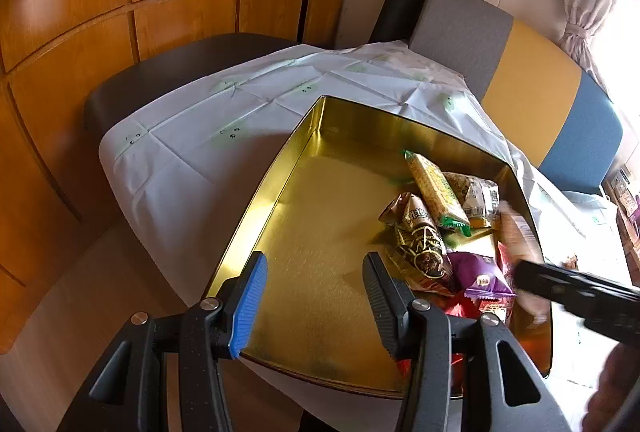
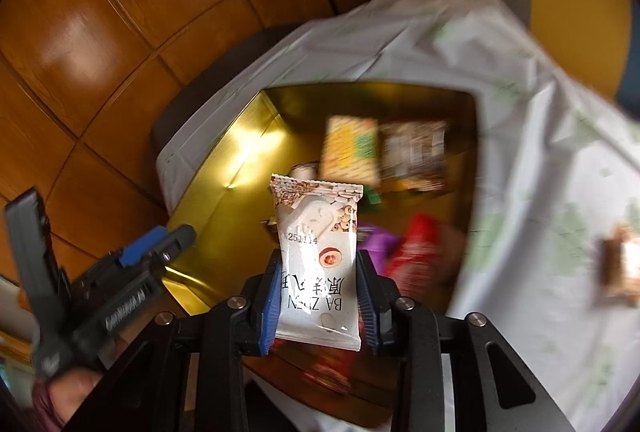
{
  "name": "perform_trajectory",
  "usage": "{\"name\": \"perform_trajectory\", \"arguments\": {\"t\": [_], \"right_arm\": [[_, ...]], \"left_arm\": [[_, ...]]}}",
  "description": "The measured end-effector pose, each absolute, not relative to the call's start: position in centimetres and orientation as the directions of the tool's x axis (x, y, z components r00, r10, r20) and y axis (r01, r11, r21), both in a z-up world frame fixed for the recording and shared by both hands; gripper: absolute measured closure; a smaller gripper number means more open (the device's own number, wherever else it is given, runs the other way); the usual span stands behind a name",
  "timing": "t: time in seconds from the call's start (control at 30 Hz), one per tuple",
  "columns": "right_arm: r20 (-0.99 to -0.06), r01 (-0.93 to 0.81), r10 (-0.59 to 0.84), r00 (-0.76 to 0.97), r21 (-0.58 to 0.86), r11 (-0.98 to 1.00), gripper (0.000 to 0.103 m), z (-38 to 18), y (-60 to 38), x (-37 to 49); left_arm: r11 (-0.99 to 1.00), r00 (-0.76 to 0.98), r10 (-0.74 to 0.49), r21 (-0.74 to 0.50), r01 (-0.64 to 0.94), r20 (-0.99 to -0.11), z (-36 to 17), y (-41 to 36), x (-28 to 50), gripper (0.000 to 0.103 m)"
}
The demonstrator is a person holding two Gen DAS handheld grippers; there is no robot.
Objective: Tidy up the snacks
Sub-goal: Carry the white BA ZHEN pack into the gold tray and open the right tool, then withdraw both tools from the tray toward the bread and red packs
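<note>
White snack packet carried toward the gold tin

The right gripper (image 2: 318,296) clamps a white foil-wrapped snack packet (image 2: 318,252) by its lower half, above the rectangular gold metal tin (image 1: 304,136), likely to add it to the wrapped snacks (image 1: 436,228) heaped at one side. The left gripper (image 1: 316,296) hangs empty, jaws apart, over the tin's bare floor.

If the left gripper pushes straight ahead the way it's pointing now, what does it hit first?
Most likely the bare gold floor of the tin. The left gripper stands open and empty over the tin's near edge, and the snack pile lies off to its right. Depth is hard to judge.
</note>
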State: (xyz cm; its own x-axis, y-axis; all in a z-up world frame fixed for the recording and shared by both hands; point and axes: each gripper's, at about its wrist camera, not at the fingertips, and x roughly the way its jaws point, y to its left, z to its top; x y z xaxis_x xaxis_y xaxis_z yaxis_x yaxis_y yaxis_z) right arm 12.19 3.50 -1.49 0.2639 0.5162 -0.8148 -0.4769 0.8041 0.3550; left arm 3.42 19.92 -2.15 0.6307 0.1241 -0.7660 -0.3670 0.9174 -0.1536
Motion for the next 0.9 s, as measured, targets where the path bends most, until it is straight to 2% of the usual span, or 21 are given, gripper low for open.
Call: {"name": "perform_trajectory", "arguments": {"t": [0.1, 0.17, 0.2, 0.23, 0.67, 0.8, 0.9], "right_arm": [[-0.824, -0.463, 0.523, 0.215, 0.386, 0.798, 0.063, -2.8, 4.6, 12.5], [-0.814, -0.463, 0.544, 0.204, 0.409, 0.786, 0.056, -3.0, 4.6, 12.4], [-0.807, -0.463, 0.555, 0.203, 0.420, 0.780, 0.048, -2.9, 4.4, 12.4], [-0.801, -0.464, 0.561, 0.210, 0.424, 0.778, 0.047, -2.7, 4.0, 12.1], [-0.801, -0.454, 0.471, 0.371, 0.286, 0.844, 0.047, -0.3, -2.1, 9.4], [-0.804, -0.426, 0.425, 0.415, 0.241, 0.872, 0.041, 0.3, -5.4, 8.9], [-0.811, -0.387, 0.390, 0.437, 0.222, 0.895, 0.041, 0.4, -8.1, 9.2]], "left_arm": [[0.919, 0.627, 0.119, -0.154, -0.364, -0.770, -2.3, 20.0, 3.4, 0.053], [0.920, 0.627, 0.121, -0.150, -0.362, -0.769, -2.4, 20.0, 3.3, 0.053], [0.920, 0.628, 0.123, -0.148, -0.362, -0.768, -2.4, 20.0, 3.3, 0.053], [0.920, 0.629, 0.125, -0.148, -0.363, -0.767, -2.4, 20.1, 3.3, 0.053], [0.949, 0.667, 0.126, -0.106, -0.297, -0.735, -0.8, 17.6, 3.2, 0.053], [0.966, 0.689, 0.108, -0.087, -0.243, -0.717, 0.0, 16.1, 3.0, 0.053], [0.977, 0.698, 0.098, -0.064, -0.202, -0.709, 0.4, 14.6, 3.0, 0.053]]}}
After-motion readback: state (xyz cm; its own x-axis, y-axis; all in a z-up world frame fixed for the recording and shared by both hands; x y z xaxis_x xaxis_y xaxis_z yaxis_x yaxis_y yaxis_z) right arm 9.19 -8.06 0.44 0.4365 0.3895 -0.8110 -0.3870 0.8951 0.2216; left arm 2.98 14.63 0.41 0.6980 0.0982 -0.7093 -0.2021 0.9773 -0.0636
